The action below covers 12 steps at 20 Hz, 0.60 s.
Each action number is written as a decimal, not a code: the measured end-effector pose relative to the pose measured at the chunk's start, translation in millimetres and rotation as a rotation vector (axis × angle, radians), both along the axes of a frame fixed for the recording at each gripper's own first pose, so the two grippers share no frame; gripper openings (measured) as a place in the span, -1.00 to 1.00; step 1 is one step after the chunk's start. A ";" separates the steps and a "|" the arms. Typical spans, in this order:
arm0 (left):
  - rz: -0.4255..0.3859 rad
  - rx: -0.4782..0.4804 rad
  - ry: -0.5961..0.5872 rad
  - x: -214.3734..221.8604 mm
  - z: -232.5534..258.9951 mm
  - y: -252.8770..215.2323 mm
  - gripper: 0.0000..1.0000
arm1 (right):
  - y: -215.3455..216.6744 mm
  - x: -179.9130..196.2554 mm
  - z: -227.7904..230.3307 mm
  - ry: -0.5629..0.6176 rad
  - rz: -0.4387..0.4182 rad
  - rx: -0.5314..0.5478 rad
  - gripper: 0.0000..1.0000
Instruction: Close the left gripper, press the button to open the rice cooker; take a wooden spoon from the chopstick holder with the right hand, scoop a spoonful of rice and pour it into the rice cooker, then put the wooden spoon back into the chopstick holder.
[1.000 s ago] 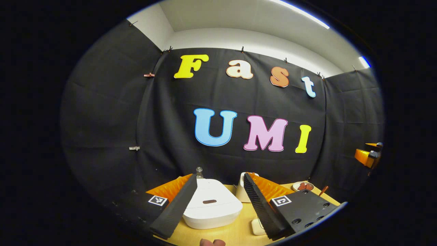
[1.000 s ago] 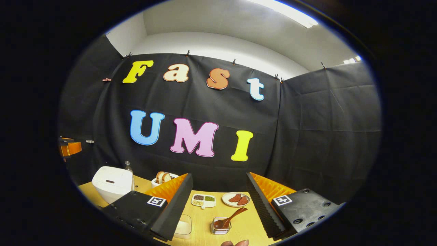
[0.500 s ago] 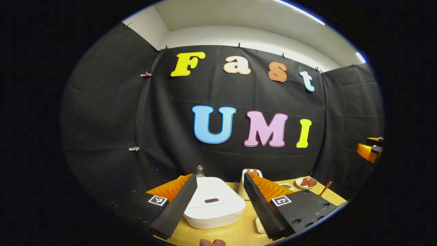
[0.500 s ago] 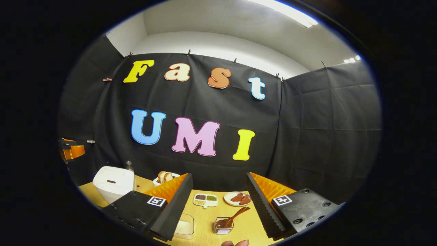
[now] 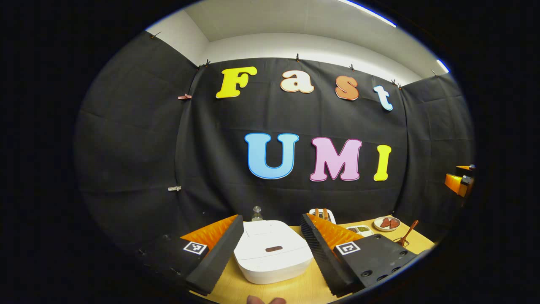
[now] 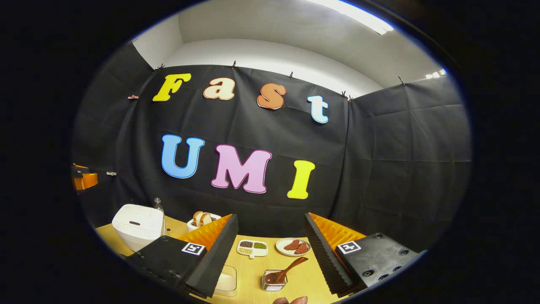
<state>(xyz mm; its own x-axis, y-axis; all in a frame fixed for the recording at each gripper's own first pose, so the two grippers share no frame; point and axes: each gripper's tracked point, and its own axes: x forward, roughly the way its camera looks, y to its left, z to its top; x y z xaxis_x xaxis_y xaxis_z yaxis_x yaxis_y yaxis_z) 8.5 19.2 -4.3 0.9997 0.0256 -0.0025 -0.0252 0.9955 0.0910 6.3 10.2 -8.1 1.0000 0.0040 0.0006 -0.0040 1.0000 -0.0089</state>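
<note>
Wooden table (image 5: 295,289), lidded rice cooker (image 5: 272,256) between wide-spread left fingers (image 5: 219,257), untouched.

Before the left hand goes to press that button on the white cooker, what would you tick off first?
1. Rice cooker lid down: ok.
2. Button in plain sight on the lid: ok.
3. Left gripper closed for pressing: not ok, its fingers stand wide apart.
4. Left gripper lined up with the cooker: ok, the cooker sits between its fingers.
5. Wooden spoon waiting in its holder: ok.
6. Right gripper free: ok, open, holding nothing.
</note>
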 end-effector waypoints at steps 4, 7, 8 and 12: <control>-0.069 0.027 -0.018 3.9 4.0 -17.4 0.18 | 5.3 -5.8 -5.2 0.007 0.008 -0.021 0.95; -0.148 0.015 -0.019 8.5 4.2 -29.4 -0.82 | 2.9 -9.5 -8.7 0.013 0.006 -0.037 0.95; -0.196 0.004 -0.011 9.7 2.5 -37.2 -0.84 | 1.7 -10.8 -8.9 0.015 0.003 -0.037 0.95; -0.365 -0.012 0.144 33.6 -38.6 -38.5 -0.87 | -7.8 -16.0 -9.1 0.019 -0.017 -0.037 0.95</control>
<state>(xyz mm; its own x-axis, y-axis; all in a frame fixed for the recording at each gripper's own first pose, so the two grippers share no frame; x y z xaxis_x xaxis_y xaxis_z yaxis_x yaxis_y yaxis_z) 42.1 -19.2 -43.0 0.9325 -0.3324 -0.1414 0.3428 0.9377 0.0566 -9.7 2.4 -17.2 0.9997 -0.0132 -0.0181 0.0123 0.9989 -0.0463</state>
